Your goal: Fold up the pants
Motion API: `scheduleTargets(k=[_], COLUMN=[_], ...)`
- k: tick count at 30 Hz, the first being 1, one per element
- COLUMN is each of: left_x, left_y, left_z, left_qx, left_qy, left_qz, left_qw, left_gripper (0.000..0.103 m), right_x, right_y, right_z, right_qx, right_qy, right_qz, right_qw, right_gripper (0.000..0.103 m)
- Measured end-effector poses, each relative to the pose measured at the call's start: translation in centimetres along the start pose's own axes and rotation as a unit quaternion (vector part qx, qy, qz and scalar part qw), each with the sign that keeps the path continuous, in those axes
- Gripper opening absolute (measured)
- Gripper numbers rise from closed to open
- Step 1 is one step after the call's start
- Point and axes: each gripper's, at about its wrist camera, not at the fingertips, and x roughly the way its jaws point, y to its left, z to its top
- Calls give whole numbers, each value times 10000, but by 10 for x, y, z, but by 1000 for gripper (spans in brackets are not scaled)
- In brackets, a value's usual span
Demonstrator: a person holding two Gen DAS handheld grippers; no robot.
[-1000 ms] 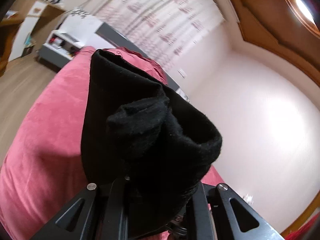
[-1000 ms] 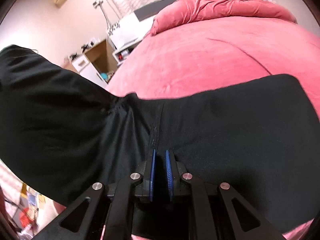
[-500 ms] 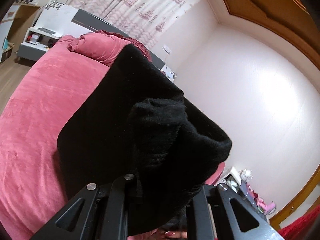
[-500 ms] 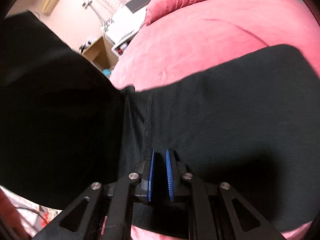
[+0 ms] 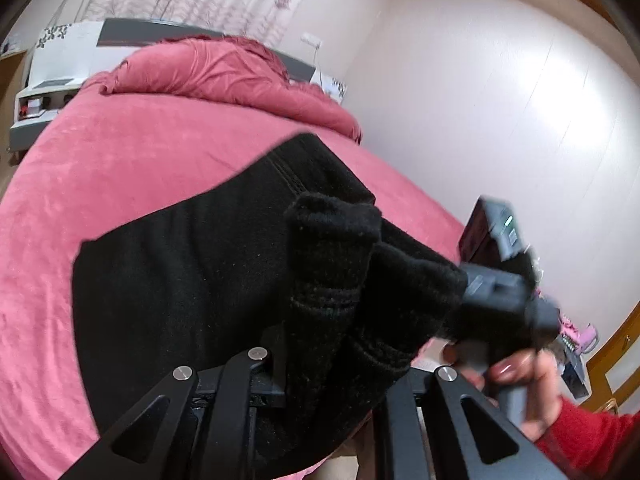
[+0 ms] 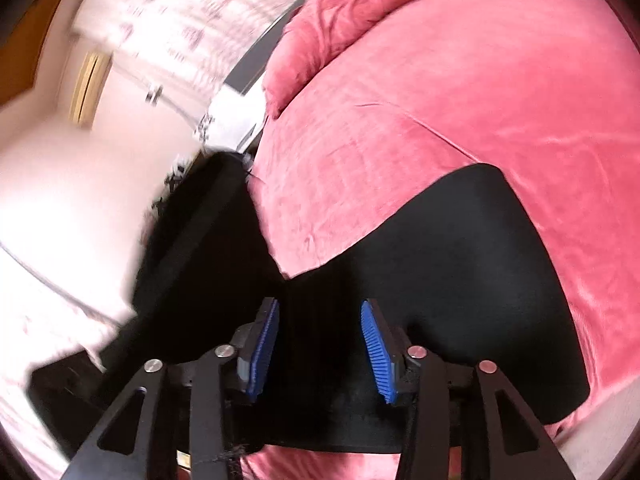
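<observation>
Two wrist views are showing a bed under a pink-red cover, with black pants lying across its near edge. In the right wrist view the pants are spreading flat over the cover toward the right, while a second part is hanging off the bed's left side, blurred. In the left wrist view a bunched cuff or hem is rising between the arms of the left gripper; its pads are hidden under the cloth, and the jaws are reading as clenched on that bundle.

Judged from the layout, one fold is being laid down. To do it well, the carried end should be brought squarely over the flat part, edges matched, before the left gripper lets go; the freed side should then smooth out any ridge.

The right gripper is opening its jaws: the blue pads are standing apart with black cloth lying between and beneath them, not pressed by either. Both grippers are pointing downward at a slant toward the bed. In the left wrist view the person's hand, in a red sleeve, is wrapping around the grey handle of the other gripper, low on the right and blurred.
</observation>
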Motion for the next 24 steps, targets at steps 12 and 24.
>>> scheduleTargets(k=[12,24], left_x=[37,13], left_y=[-1,45], left_z=[-16,-12], left_qx=[37,-590], left_qy=[552,429], left_qz=[-150,-647], left_qw=[9984,9952], left_gripper=[31,39], right_x=[20,22], right_y=[-59,-52], right_z=[-13,-21], right_qx=[1938,2168], right_qy=[334,410], right_qz=[665,1379], right_qw=[9782,9655], right_gripper=[54,79])
